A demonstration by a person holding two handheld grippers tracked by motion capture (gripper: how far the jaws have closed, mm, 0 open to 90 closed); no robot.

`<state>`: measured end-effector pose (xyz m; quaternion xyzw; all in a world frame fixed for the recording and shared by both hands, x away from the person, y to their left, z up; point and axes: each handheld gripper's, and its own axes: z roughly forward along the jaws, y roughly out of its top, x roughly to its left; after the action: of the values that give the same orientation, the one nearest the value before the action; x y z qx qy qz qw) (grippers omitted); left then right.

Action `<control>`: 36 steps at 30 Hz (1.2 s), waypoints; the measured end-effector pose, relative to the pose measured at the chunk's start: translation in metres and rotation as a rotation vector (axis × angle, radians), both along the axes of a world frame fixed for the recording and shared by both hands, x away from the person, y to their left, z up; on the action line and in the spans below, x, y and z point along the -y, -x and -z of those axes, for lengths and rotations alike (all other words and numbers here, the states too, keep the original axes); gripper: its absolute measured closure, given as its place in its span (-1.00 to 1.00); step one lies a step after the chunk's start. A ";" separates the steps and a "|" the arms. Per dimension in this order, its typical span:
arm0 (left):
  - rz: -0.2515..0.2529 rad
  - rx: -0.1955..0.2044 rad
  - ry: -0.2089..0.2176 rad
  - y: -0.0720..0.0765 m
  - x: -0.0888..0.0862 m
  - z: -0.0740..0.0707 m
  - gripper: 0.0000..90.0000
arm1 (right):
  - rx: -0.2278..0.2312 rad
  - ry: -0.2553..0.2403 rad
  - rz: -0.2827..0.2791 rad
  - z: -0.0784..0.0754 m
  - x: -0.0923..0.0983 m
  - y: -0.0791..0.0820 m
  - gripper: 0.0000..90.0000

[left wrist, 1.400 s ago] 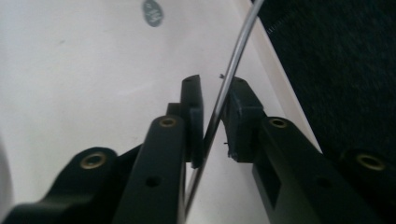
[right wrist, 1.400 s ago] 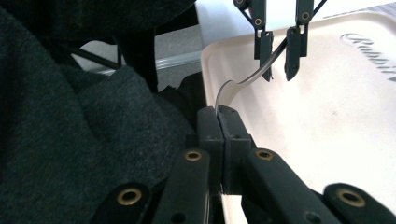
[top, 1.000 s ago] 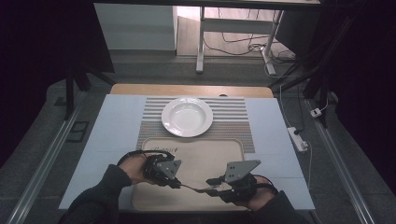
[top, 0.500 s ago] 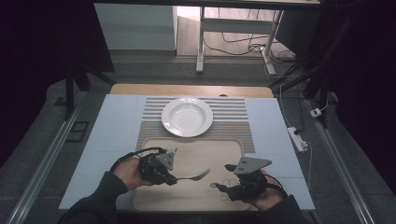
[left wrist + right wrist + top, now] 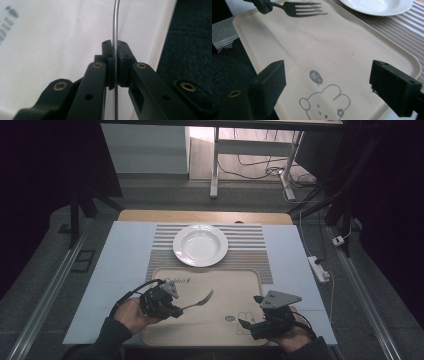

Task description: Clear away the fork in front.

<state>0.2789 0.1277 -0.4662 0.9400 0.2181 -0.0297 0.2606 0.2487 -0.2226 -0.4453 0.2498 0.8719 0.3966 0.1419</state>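
fork (image 5: 199, 300): lifted above the beige tray (image 5: 235, 282), handle pinched, tines toward the plate (image 5: 200, 244)
left claw (image 5: 176, 310): clenched on the fork handle
right claw (image 5: 248, 326): released, just been spreading, nothing between the jaws, low over the tray's near right corner
done: handover to the left claw, by the look of it
left: likely setting the fork down beside the plate on the striped mat (image 5: 252, 255)

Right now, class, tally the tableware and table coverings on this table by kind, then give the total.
Fork: 1
White plate: 1
Beige tray: 1
Striped placemat: 1
Total: 4
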 end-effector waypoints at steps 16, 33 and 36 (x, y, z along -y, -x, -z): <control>-0.471 -0.046 0.075 0.010 -0.024 0.015 0.91 | 0.015 0.048 0.085 0.006 0.021 0.006 -0.78; -0.725 -0.142 -0.036 0.006 -0.031 0.046 0.90 | 0.012 0.087 0.092 0.011 0.027 0.009 -0.78; -0.722 -0.132 -0.032 0.006 -0.031 0.046 0.89 | 0.011 0.088 0.090 0.011 0.028 0.009 -0.78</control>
<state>0.2725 0.1583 -0.5126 0.8026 0.5524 0.0071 0.2251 0.2400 -0.2503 -0.4562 0.2802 0.8756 0.3522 0.1755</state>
